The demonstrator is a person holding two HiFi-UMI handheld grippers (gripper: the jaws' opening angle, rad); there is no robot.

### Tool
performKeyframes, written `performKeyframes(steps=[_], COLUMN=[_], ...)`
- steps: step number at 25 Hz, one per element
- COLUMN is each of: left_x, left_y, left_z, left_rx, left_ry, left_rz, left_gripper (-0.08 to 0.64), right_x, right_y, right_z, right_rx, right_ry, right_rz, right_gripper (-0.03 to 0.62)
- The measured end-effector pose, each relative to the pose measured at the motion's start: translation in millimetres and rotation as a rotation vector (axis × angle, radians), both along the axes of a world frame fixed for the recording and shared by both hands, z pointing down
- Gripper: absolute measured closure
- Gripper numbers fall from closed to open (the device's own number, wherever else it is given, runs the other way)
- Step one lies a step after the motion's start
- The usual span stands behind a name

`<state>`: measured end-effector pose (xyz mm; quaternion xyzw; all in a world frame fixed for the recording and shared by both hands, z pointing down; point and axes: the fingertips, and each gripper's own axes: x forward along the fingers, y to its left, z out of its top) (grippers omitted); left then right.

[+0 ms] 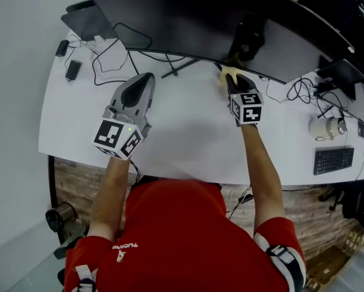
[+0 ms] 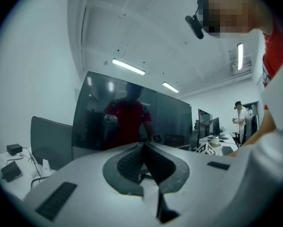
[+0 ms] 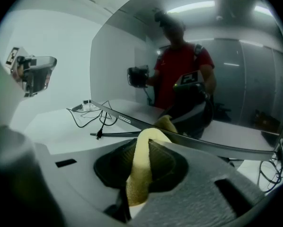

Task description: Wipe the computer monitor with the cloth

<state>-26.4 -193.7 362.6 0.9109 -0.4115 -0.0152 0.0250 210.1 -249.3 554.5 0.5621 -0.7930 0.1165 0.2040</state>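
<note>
A wide dark curved monitor (image 1: 188, 23) stands at the back of the white desk (image 1: 188, 132). My right gripper (image 1: 229, 76) is shut on a yellow cloth (image 1: 231, 73), right at the monitor's lower edge. In the right gripper view the cloth (image 3: 142, 167) runs up between the jaws and its tip lies by the monitor's bottom bezel (image 3: 132, 122). My left gripper (image 1: 140, 84) hovers over the desk left of centre, short of the screen. In the left gripper view its jaws are closed with nothing between them, and the monitor (image 2: 127, 119) faces it.
Black cables (image 1: 109, 56) and small adapters (image 1: 72, 70) lie at the desk's back left. A white mug (image 1: 325, 128), a keyboard (image 1: 334, 160) and more cables (image 1: 304, 90) sit at the right. A second dark screen (image 2: 49, 143) stands left of the monitor.
</note>
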Motion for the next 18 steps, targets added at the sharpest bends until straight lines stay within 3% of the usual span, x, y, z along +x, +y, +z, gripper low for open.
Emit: performKeyframes(steps=[18], left_x=[-100], left_y=[-25], left_z=[12], left_rx=[0.005], left_ry=[0.011], left_rz=[-0.042], left_gripper=[0.551], right_x=[-136], right_y=[-42], right_z=[1], right_rx=[0.014], right_ry=[-0.019], right_rz=[-0.09], right_gripper=[0.532])
